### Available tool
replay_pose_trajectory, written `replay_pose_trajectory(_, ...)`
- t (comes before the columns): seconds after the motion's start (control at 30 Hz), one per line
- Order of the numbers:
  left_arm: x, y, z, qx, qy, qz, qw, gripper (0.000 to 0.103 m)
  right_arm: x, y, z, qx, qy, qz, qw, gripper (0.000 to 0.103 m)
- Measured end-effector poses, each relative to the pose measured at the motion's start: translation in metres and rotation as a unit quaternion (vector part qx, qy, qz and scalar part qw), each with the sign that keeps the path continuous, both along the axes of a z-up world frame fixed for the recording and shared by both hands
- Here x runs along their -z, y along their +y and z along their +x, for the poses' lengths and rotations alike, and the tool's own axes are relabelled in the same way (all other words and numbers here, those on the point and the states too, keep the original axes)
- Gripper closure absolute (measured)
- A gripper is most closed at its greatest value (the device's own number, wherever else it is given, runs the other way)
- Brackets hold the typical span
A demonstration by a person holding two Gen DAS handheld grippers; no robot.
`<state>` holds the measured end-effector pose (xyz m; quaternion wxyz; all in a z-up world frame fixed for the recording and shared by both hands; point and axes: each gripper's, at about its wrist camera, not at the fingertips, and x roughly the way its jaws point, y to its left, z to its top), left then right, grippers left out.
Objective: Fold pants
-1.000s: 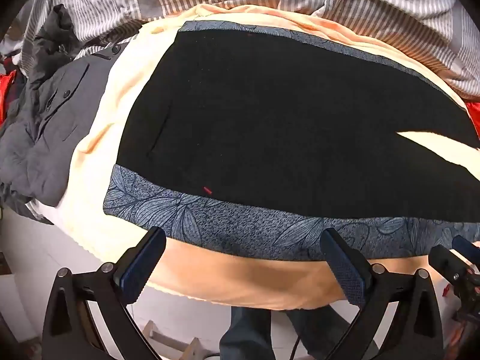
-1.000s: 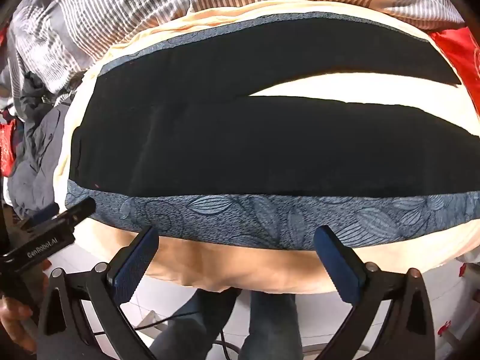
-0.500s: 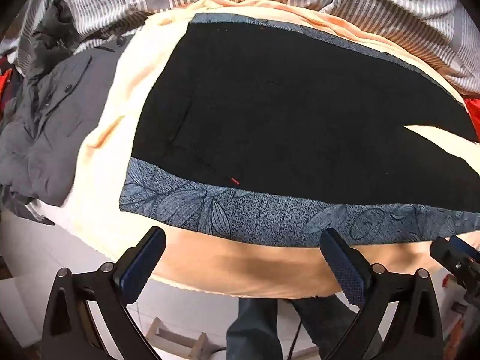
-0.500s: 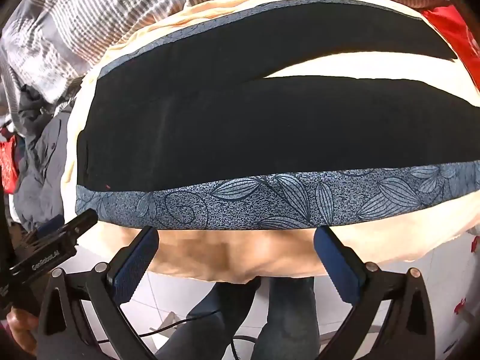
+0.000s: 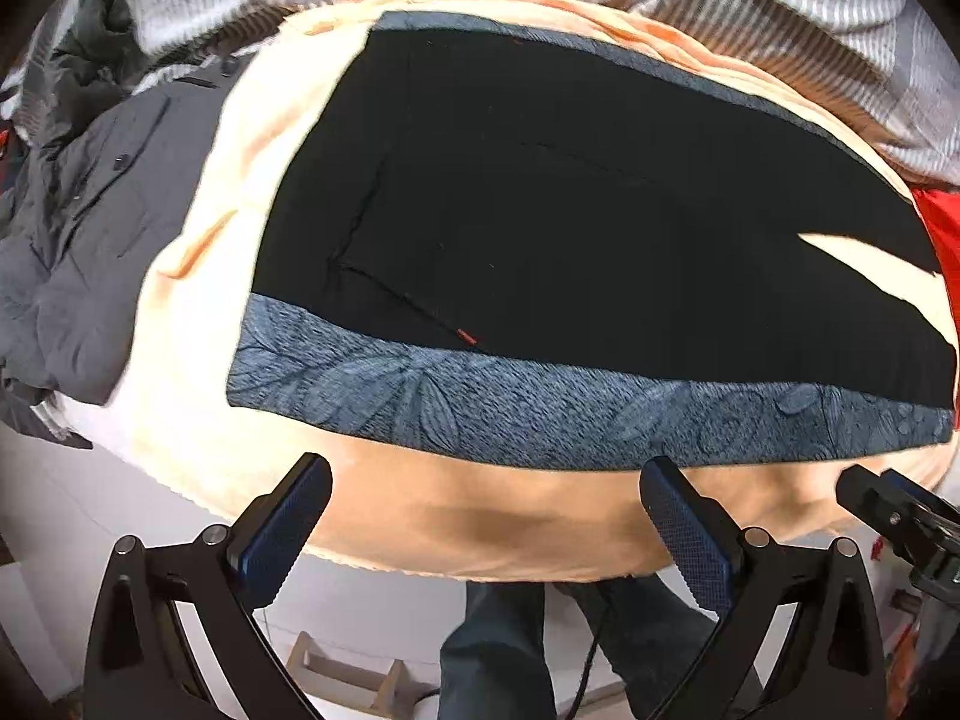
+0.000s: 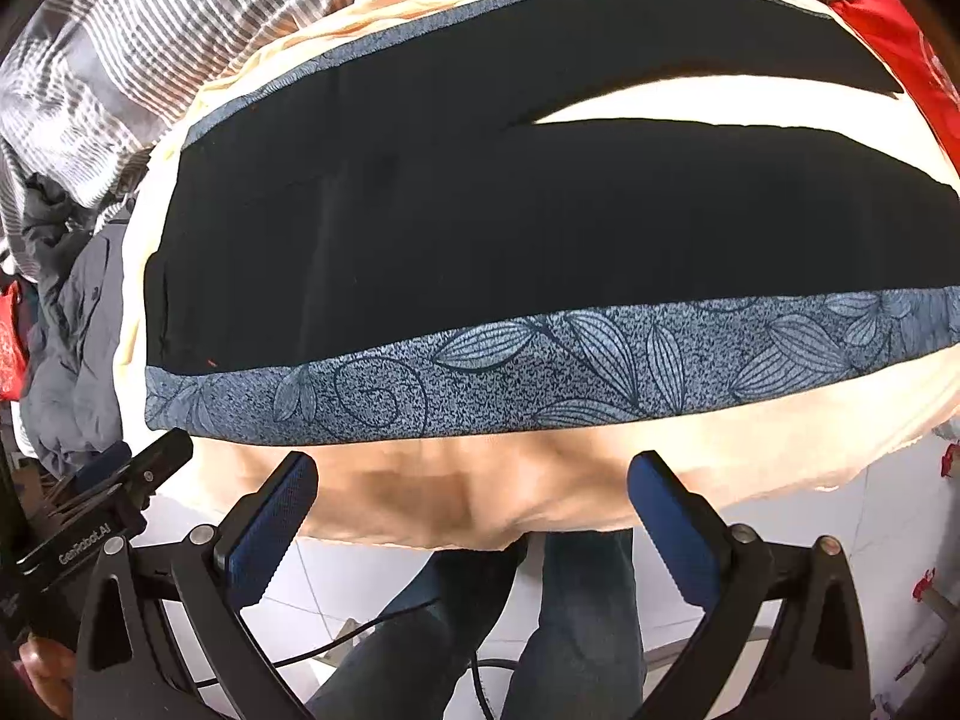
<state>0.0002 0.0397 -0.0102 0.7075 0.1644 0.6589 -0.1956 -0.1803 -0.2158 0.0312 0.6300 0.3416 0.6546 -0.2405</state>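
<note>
Claws both gape wide and empty: my left claw (image 5: 486, 531) and right claw (image 6: 474, 525) hover off the near edge. Black pants (image 6: 510, 240) lie flat on the peach blanket (image 6: 780, 438). Pinching blanket with the patterned side stripe (image 6: 540, 372) would drag both.

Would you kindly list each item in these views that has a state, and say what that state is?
Black pants: spread flat, unfolded, legs splayed apart.
Patterned blue side stripe: lying along the near edge, not gripped.
Left gripper: open, empty, short of the pants.
Right gripper: open, empty, short of the pants.
Peach sheet: spread under the pants, lightly wrinkled.
Grey garment: crumpled in a heap beside the sheet.
Striped bedding: rumpled behind.
</note>
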Motion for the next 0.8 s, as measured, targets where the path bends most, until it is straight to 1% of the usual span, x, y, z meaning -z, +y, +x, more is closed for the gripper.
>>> replay_pose_trajectory(0.33, -0.0013, -0.0078, -0.0023, 0.017, -0.005, 0.009, 0.9998, 0.0, -0.0048, -0.0005, 0.0021, -0.001, 0.009, -0.02, 1.0, 0.0)
replay_pose_trajectory(0.8, -0.0003, -0.0094, 0.0042, 0.015, -0.003, 0.022, 0.9996, 0.0, -0.0061, -0.0014, 0.0001, 0.005, 0.009, -0.027, 1.0, 0.0)
